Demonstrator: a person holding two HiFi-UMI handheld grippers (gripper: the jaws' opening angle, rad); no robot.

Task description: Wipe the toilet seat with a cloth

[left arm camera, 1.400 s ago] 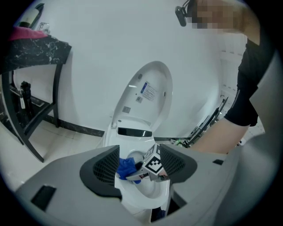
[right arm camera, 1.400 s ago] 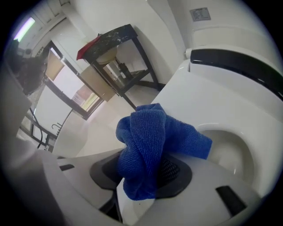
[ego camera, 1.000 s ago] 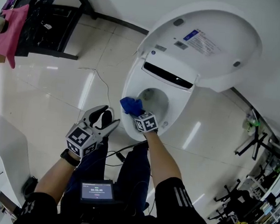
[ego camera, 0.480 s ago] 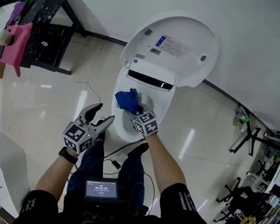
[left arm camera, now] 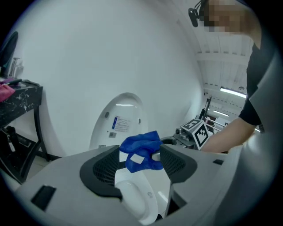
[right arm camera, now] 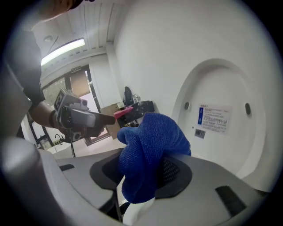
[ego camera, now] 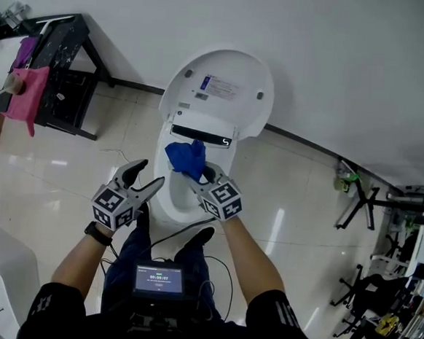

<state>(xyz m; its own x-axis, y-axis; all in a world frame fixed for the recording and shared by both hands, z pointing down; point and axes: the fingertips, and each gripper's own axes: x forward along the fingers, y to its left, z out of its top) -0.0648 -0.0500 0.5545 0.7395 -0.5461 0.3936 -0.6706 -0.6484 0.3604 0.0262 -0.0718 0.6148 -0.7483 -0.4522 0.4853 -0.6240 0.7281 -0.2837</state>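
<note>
Since a second ago the right gripper (ego camera: 199, 177), fingers clenched on the blue cloth (ego camera: 186, 158), has carried it from the front rim of the toilet seat (ego camera: 162, 198) to the rear by the hinge; the front looks wiped. The left gripper (ego camera: 144, 179) hangs released and empty beside the bowl. Beyond are the raised lid (ego camera: 218, 85), the glossy tiled floor (ego camera: 67, 154) and a white wall.

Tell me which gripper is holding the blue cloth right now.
The right gripper: its jaws are shut on the blue cloth above the toilet. The left gripper hangs beside the toilet with jaws apart and nothing between them.
</note>
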